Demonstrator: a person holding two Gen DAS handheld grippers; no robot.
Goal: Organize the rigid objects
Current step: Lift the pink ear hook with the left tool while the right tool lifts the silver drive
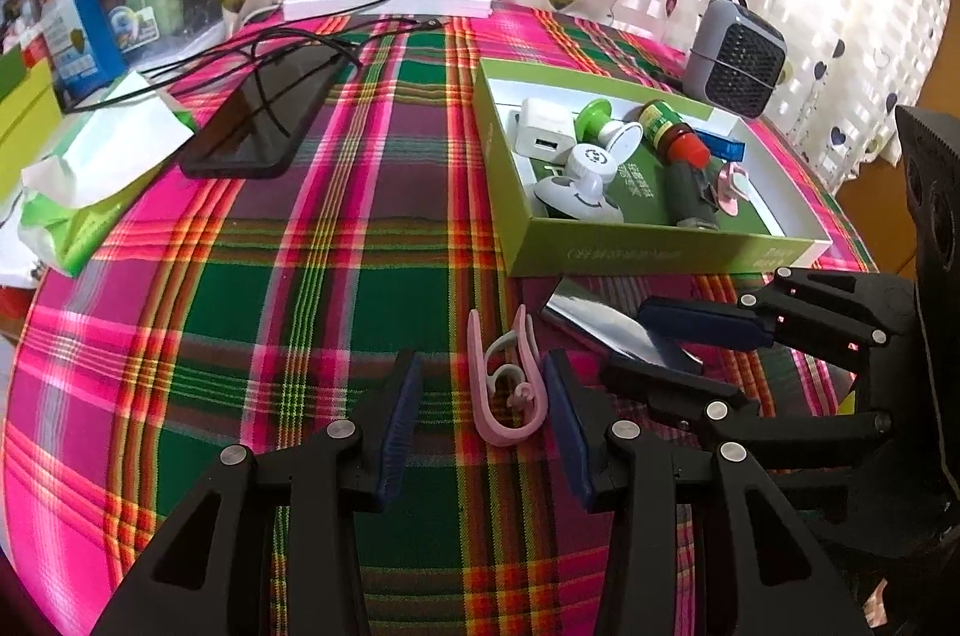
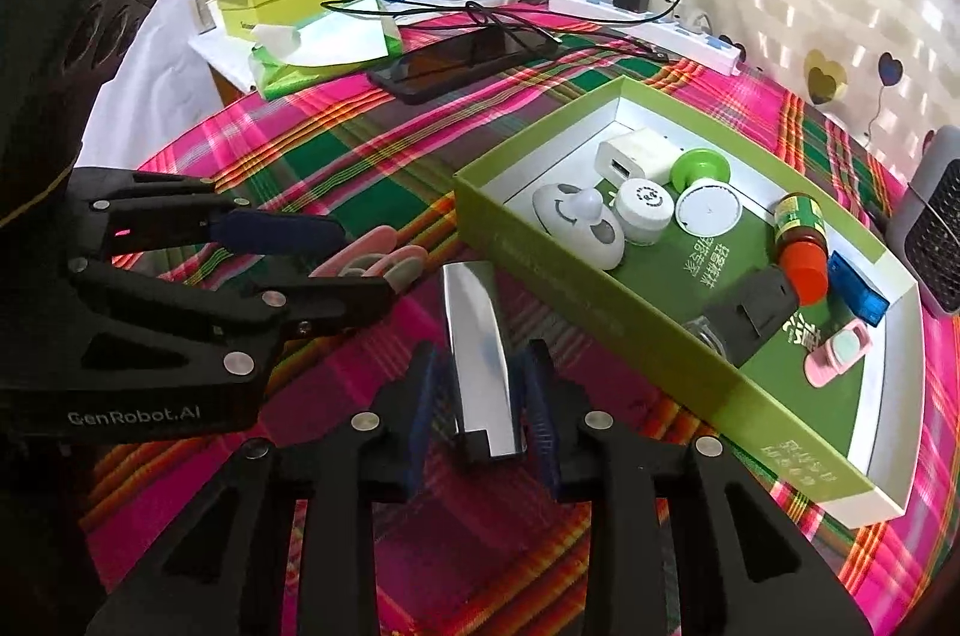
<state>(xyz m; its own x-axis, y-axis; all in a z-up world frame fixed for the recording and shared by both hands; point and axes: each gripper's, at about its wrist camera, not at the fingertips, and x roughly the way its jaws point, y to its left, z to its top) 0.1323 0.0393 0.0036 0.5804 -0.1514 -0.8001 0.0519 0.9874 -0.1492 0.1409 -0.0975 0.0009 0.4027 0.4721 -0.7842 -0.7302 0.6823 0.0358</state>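
Chrome-bright, the metal clip sits clamped between our right claw, ready for lifting into the green box ahead-right. Our left claw gapes apart around the pink clip, not yet pinching it.

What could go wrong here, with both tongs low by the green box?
1. The shiny silver metal case looks slick; the right tongs may lose it.
2. The pink U-shaped plastic clip sits off-centre in the open left tongs; closing might flick it.
3. The tongs are close together and could collide beside the shallow green cardboard box.
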